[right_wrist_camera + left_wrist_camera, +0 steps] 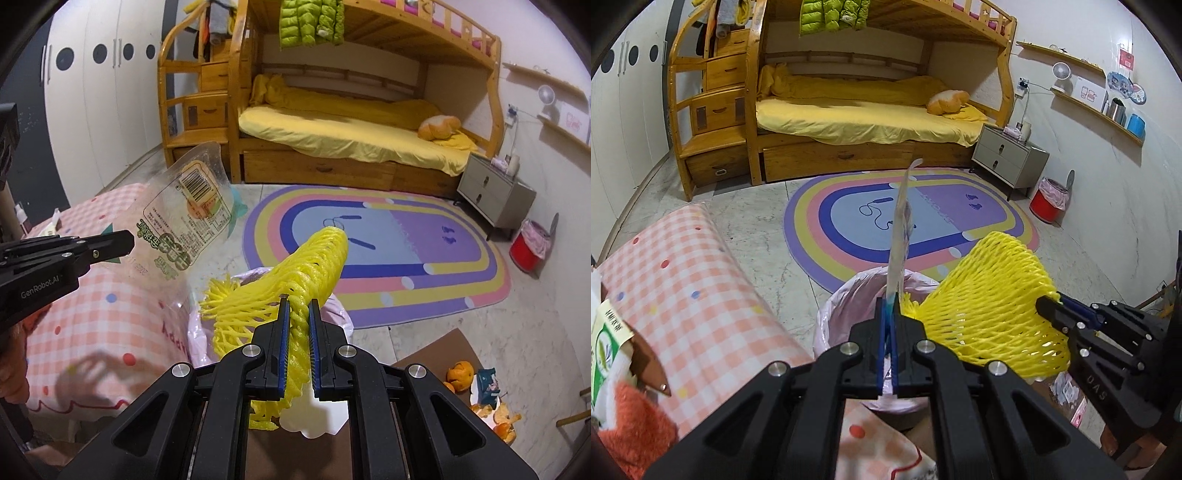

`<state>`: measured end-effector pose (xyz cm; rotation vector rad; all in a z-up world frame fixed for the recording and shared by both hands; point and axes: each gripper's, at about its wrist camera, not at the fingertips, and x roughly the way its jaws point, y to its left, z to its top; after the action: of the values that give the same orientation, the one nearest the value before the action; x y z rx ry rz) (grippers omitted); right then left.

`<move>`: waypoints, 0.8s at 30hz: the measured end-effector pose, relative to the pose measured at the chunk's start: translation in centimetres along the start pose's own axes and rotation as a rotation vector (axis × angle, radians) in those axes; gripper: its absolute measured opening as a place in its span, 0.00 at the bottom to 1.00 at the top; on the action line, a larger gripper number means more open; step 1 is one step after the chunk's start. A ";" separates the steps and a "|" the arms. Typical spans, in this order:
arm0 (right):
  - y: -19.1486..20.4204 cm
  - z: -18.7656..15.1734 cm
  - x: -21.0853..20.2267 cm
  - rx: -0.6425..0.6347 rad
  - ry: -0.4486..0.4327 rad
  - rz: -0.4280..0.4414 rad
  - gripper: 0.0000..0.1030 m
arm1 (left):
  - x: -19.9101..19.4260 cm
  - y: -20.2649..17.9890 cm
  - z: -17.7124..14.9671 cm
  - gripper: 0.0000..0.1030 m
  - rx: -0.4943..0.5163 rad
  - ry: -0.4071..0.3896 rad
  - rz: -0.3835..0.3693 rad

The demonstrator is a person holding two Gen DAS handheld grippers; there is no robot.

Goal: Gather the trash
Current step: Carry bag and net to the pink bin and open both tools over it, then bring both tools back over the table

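My left tongs [887,310] are pressed together on a clear wrapper [900,236], and from this side I see it edge-on, standing straight up out of the tips. In the right wrist view the same wrapper [184,218] shows flat, barcode and green print facing me, with the left tongs [125,240] coming in from the left edge. My right tongs [298,310] are pinching a yellow foam net [317,266], squeezed between the blue pads [283,350]; the net fans out to the left and up past the tips. From the left view that net [990,306] spreads wide beside my wrapper, the right tongs [1049,304] biting its right edge. Just below both pieces sits a bin lined with a pink bag [846,299], beside the pink checked surface [687,280]. Orange peels [495,406] lie on the floor at lower right. A red bin [1047,201] stands well apart by the nightstand [1008,160], past the rainbow rug [849,221].
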<state>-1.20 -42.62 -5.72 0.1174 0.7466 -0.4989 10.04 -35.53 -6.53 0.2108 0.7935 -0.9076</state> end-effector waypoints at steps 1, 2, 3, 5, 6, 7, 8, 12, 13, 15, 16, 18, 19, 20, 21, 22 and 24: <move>0.0 0.1 0.5 -0.002 0.003 -0.001 0.10 | 0.5 0.0 0.2 0.01 0.004 0.006 -0.003; 0.1 0.3 1.3 -0.003 0.011 -0.002 0.10 | 1.1 0.0 0.4 0.03 0.007 0.016 -0.006; 0.2 0.4 1.8 -0.002 0.017 -0.001 0.10 | 1.3 0.1 0.5 0.04 0.008 0.021 -0.006; 0.3 0.5 3.4 -0.002 0.035 -0.002 0.10 | 1.8 0.6 0.6 0.22 0.006 0.028 -0.004; 0.3 0.5 4.1 -0.004 0.047 -0.003 0.10 | 1.9 1.0 0.6 0.30 0.000 0.027 -0.006; 0.4 0.5 4.9 -0.005 0.059 0.000 0.11 | 1.9 1.2 0.6 0.39 -0.005 0.023 -0.005; 0.5 0.4 5.7 -0.008 0.069 0.001 0.13 | 1.8 1.6 0.6 0.40 -0.009 0.020 0.001; 0.8 -0.2 8.1 -0.025 0.123 0.024 0.36 | 1.3 2.9 0.4 0.42 -0.024 0.019 0.042; 0.9 -0.3 8.3 -0.025 0.133 0.023 0.36 | 1.1 3.0 0.4 0.46 -0.029 0.019 0.052; 0.9 -0.2 7.8 -0.014 0.133 0.029 0.36 | 0.3 3.5 0.2 0.49 -0.036 0.011 0.078; 0.8 -0.1 7.4 -0.007 0.129 0.033 0.36 | -0.1 3.7 0.1 0.51 -0.037 0.007 0.095; 0.2 0.2 6.2 0.014 0.116 0.040 0.36 | -1.1 4.0 -0.1 0.53 -0.035 0.000 0.121; 0.0 0.4 5.2 0.021 0.108 0.040 0.36 | -1.7 4.2 -0.3 0.54 -0.036 -0.007 0.130; -0.1 0.6 4.8 0.025 0.100 0.040 0.36 | -2.4 4.4 -0.5 0.58 -0.038 -0.013 0.140; -0.2 0.8 4.0 0.029 0.090 0.043 0.36 | -2.9 4.6 -0.6 0.59 -0.043 -0.019 0.149; -0.3 1.0 3.0 0.035 0.077 0.052 0.36 | -3.9 4.8 -0.9 0.61 -0.057 -0.030 0.156; -0.1 1.3 1.2 0.038 0.054 0.069 0.36 | -5.4 5.2 -1.3 0.62 -0.075 -0.044 0.160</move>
<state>0.32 -43.50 -5.59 0.1923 0.7830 -0.4461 11.46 -28.30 -4.45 0.1855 0.7574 -0.7283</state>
